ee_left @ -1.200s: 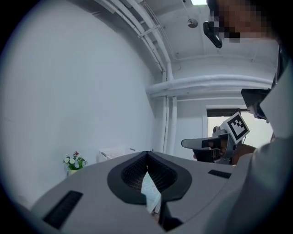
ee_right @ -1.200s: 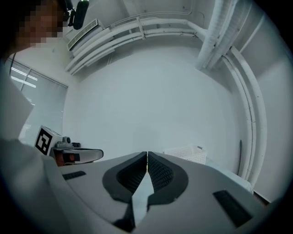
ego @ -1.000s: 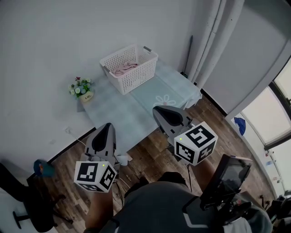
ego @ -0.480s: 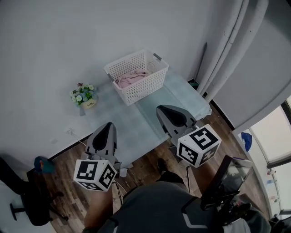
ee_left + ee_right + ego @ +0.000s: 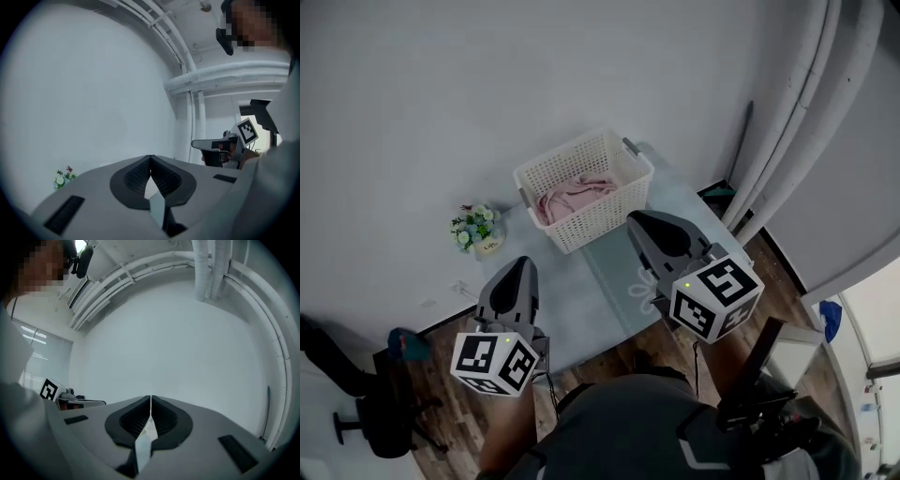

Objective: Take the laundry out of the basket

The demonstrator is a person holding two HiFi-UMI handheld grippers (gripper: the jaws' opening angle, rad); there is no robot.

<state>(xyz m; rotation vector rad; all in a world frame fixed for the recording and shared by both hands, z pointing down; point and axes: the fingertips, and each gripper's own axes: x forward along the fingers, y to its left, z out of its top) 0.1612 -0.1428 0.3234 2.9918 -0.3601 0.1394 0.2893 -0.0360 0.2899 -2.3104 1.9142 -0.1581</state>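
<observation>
A white lattice laundry basket [image 5: 598,161] stands at the far side of a pale green table [image 5: 581,298], against the wall. Pink laundry [image 5: 572,197] lies crumpled inside it. My left gripper [image 5: 525,263] is held over the table's near left part, short of the basket, jaws shut with nothing between them [image 5: 150,157]. My right gripper [image 5: 635,218] hangs just right of the basket's near corner, also shut and empty [image 5: 150,398]. Both gripper views look up at the bare white wall; neither shows the basket.
A small pot of flowers [image 5: 475,231] sits on the table's left end, also in the left gripper view as flowers [image 5: 61,177]. White curtains [image 5: 802,112] hang at the right. A dark chair [image 5: 361,412] stands on the wood floor at the lower left.
The basket and table have slid down and to the right in the head view as the person came nearer. Both grippers stay shut and now reach over the table.
</observation>
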